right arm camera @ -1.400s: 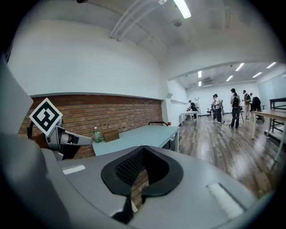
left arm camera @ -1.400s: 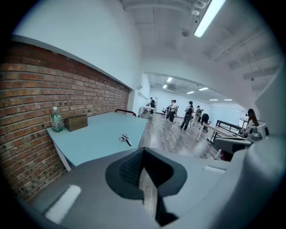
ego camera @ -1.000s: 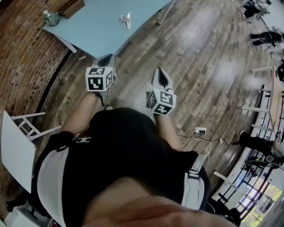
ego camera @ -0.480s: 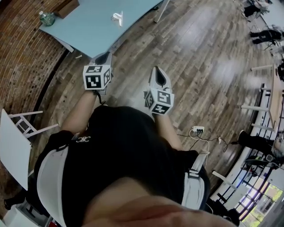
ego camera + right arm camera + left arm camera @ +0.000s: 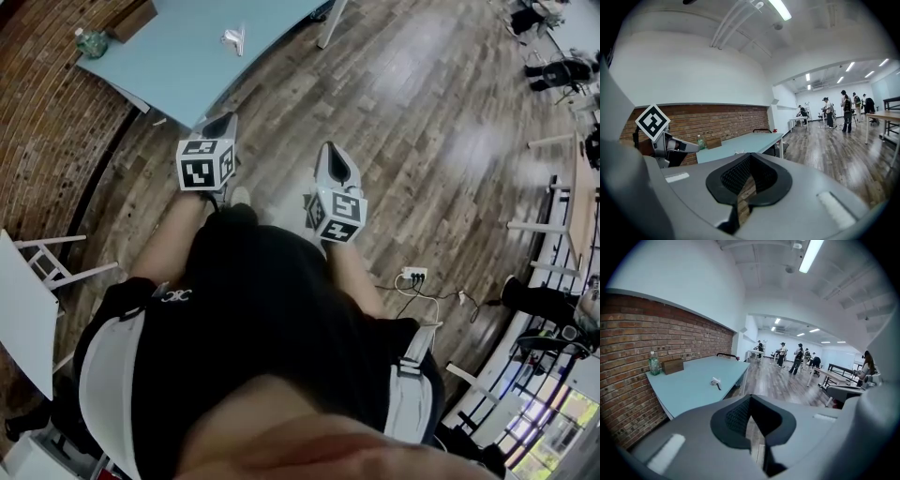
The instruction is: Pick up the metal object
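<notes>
The metal object (image 5: 232,37) is a small shiny piece lying on the light blue table (image 5: 178,66) at the top left of the head view. It also shows in the left gripper view as the metal object (image 5: 715,381) near the middle of the table (image 5: 693,385). My left gripper (image 5: 223,122) is held out over the wooden floor, short of the table's near corner, jaws shut and empty. Beside it, my right gripper (image 5: 339,157) is also shut with nothing in it. Both are well apart from the object. In their own views the left gripper (image 5: 750,403) and right gripper (image 5: 749,163) point toward the table.
A green bottle (image 5: 654,363) and a brown box (image 5: 673,365) stand at the table's far end by the brick wall (image 5: 633,333). A white chair (image 5: 33,300) stands at the left. A power strip (image 5: 413,276) with cable lies on the floor. People (image 5: 797,358) stand far off.
In the head view the table and the metal object have slid left and slightly up. Both grippers keep their places in the view, still shut.
</notes>
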A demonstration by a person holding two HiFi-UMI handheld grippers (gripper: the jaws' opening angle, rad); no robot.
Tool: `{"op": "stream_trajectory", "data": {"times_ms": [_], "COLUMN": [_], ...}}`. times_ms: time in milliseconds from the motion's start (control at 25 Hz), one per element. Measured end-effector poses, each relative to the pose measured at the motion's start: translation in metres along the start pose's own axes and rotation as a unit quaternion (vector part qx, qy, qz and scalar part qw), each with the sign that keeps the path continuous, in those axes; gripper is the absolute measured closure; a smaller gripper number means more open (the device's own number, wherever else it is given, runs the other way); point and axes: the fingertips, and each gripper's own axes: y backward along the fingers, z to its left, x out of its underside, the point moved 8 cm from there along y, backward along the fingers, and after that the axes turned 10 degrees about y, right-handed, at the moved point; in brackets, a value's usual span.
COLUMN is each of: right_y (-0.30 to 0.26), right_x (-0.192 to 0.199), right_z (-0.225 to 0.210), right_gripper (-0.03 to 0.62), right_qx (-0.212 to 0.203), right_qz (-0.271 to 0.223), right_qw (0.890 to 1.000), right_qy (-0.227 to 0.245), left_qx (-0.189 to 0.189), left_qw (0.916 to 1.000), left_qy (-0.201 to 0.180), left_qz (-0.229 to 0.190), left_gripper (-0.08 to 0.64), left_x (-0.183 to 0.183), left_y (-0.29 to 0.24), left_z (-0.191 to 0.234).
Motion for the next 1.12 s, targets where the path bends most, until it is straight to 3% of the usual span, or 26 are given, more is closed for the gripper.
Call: {"op": "stream_trajectory", "data": {"times_ms": [360, 800, 1120], "right_y": [-0.014, -0.052, -0.097], "right_x": [0.009, 0.001, -0.003], "right_z": [-0.001, -0.031, -0.049], "right_gripper": [0.578, 0.578, 0.578], "right_qx": [0.002, 0.025, 0.027], "right_qz": [0.008, 0.022, 0.038], "right_qw": [1.0, 0.999, 0.999], "right_qy": [-0.002, 0.007, 0.009], "left_qx": [-0.005, 0.021, 0.02], "left_qw": [0.9999, 0.9991, 0.9987], "left_qy": [-0.006, -0.005, 0.006], "left_qz": [0.016, 0.035, 0.047], "left_gripper": [0.56, 0.56, 0.56], "left_x": [0.003, -0.012, -0.029], "left_y": [-0.016, -0.08, -0.129], "left_z": [0.011, 0.005, 0.013]}}
